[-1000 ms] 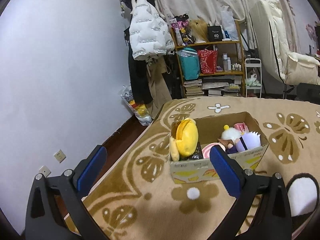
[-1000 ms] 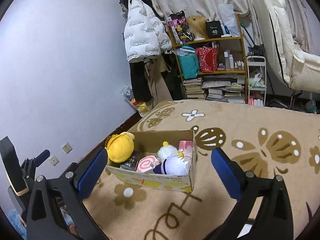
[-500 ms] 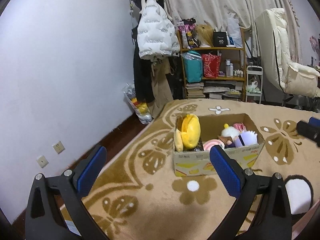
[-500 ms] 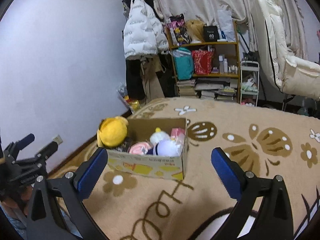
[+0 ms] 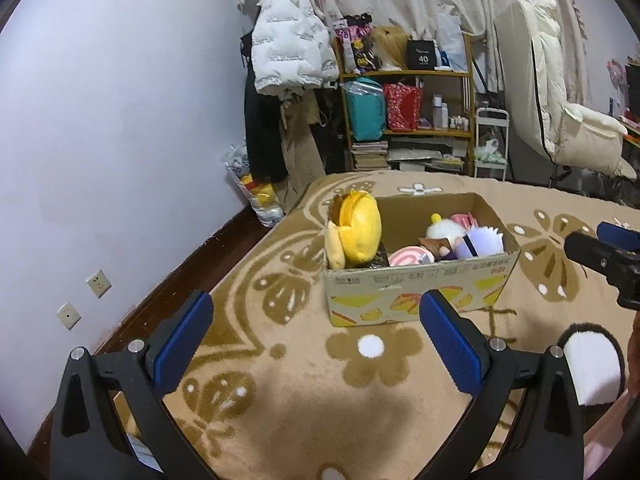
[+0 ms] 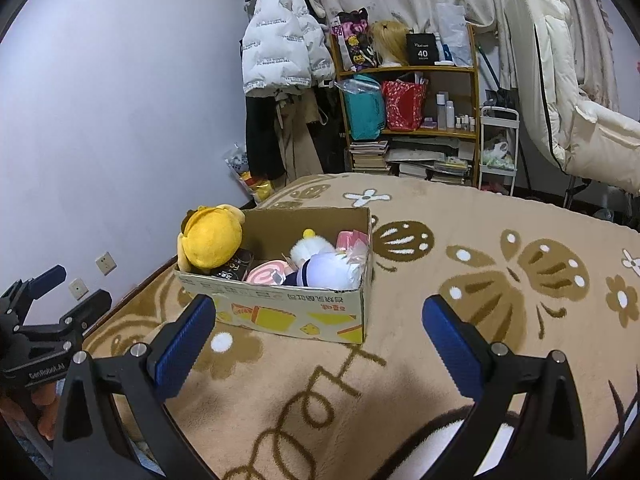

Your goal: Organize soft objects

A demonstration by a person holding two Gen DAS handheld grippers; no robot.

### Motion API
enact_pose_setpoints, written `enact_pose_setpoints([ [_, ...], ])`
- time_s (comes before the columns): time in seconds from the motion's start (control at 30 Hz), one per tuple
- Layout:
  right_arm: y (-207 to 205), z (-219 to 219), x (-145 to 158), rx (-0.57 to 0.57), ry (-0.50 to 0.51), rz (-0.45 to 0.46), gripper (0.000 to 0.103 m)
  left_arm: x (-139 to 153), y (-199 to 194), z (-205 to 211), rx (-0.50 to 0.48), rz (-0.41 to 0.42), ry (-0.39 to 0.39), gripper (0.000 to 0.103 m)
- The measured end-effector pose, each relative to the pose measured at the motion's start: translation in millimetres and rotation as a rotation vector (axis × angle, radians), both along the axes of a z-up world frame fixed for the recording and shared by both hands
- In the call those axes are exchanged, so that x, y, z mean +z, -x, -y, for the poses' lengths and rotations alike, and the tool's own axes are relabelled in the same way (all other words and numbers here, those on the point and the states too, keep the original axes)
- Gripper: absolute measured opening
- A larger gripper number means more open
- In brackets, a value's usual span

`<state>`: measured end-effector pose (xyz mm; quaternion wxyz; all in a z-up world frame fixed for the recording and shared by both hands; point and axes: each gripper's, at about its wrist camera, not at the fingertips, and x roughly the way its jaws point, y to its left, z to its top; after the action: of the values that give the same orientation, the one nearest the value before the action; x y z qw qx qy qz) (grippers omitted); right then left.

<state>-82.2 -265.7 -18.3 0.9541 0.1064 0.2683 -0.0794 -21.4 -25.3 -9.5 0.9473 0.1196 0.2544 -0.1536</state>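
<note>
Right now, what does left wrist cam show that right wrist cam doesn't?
Only left wrist: the right gripper at the frame's right edge and a black-and-white slipper. Only right wrist: the left gripper at far left, "GenRobot.AI" on its body. Both: the cardboard box on the carpet, with the yellow plush at its left end.

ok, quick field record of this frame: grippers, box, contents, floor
left gripper: jaws open, empty, above rug
right gripper: jaws open, empty, above rug
cardboard box: open top, standing on rug
box contents: yellow plush at left end, poking above rim; pink swirl plush; white plush; lavender plush
rug: tan, brown butterfly and flower pattern
background: cluttered shelf
</note>
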Motion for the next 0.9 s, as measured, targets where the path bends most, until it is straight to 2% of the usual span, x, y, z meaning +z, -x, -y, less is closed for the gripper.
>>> enact_pose_setpoints([
  [0.23, -7.3, 4.6, -7.0, -0.008, -0.017, -0.015, 0.103, -8.0, -1.9, 8.2, -0.015, -0.012, -0.028, 0.102],
  [0.9, -9.0, 7.3, -8.3, -0.010, -0.016, -0.019, 0.103, -9.2, -1.9, 7.5, -0.005, -0.009, -0.026, 0.102],
])
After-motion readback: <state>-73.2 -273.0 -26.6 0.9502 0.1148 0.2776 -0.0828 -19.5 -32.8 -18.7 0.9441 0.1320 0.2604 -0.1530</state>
